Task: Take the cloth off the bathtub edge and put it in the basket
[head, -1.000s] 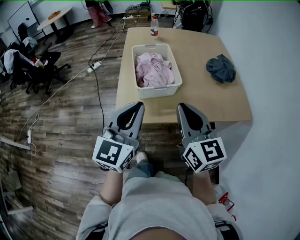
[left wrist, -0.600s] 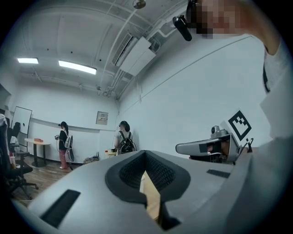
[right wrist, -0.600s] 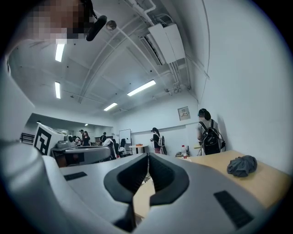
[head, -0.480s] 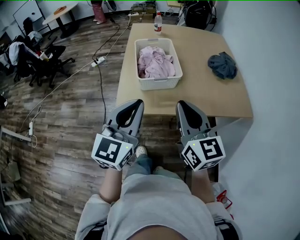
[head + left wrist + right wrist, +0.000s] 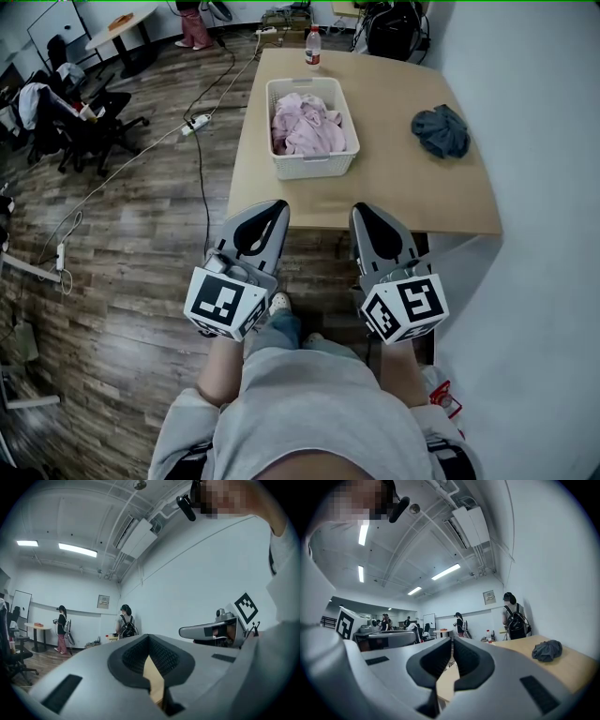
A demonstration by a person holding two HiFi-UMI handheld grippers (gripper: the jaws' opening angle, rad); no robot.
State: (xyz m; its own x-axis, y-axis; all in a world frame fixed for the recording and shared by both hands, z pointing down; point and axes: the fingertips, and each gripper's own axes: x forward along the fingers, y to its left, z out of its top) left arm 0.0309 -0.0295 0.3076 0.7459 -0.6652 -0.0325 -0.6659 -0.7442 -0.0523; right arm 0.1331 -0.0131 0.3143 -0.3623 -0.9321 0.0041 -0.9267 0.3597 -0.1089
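A dark grey-blue cloth (image 5: 441,131) lies crumpled on the right part of the wooden table (image 5: 403,192); the right gripper view shows the cloth (image 5: 547,649) too. A white basket (image 5: 312,167) stands mid-table with a pink cloth (image 5: 307,127) inside it. My left gripper (image 5: 273,210) and right gripper (image 5: 362,213) are held side by side, level, just short of the table's near edge. Both are shut with nothing between the jaws, as the left gripper (image 5: 149,638) and right gripper (image 5: 452,640) show in their own views.
A plastic bottle (image 5: 312,49) stands at the table's far end. A white wall (image 5: 544,141) runs along the right. Office chairs (image 5: 66,122) and a power strip with cables (image 5: 197,122) are on the wood floor to the left. People stand at the far end of the room.
The table and basket sit a little higher and smaller in the head view than a second ago. Both grippers remain shut and empty, side by side.
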